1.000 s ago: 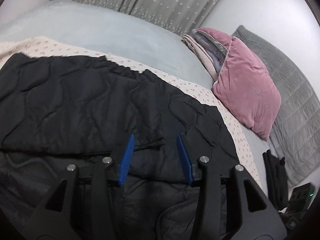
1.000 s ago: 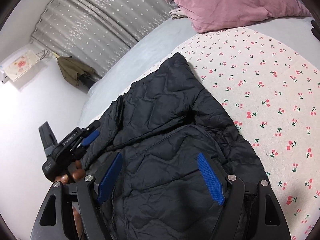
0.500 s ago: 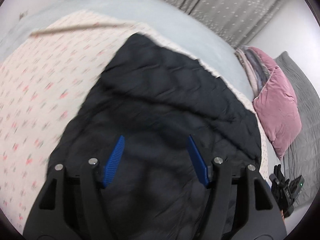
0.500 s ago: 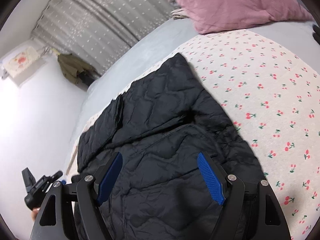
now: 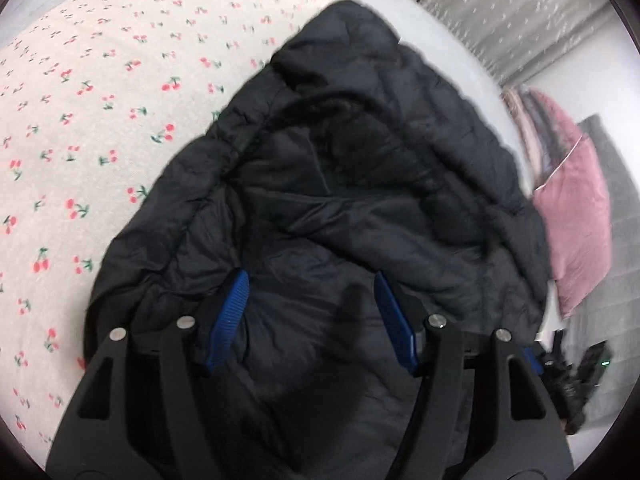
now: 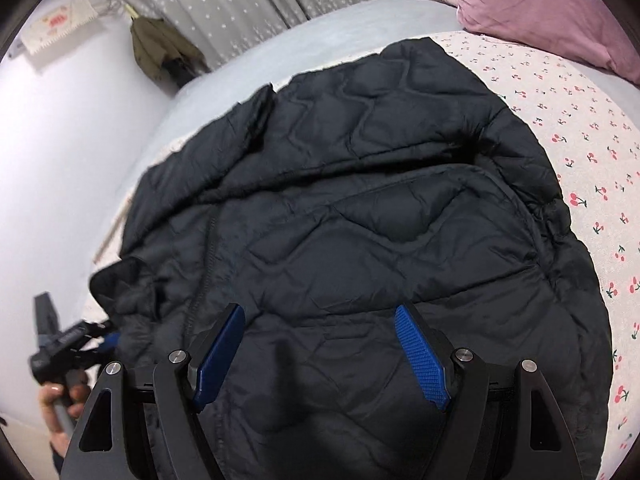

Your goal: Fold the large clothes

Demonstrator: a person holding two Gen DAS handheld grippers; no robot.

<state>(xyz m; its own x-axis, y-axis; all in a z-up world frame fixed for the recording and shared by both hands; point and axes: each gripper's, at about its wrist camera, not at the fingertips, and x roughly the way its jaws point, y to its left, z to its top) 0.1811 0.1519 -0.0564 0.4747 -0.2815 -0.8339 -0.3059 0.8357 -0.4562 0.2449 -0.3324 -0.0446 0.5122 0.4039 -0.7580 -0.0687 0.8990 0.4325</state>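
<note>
We are holding our left gripper (image 5: 312, 312) and right gripper (image 6: 320, 352) wide apart, gripping nothing. The jacket (image 6: 360, 220) is lying just ahead of and beneath both, spreading over the sheet (image 5: 80, 140) on the bed.

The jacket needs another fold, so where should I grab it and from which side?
Pinch the jacket at its loose corner by the left gripper, coming from the left. That edge already curls up off the sheet, so a finger could likely slip underneath.
</note>
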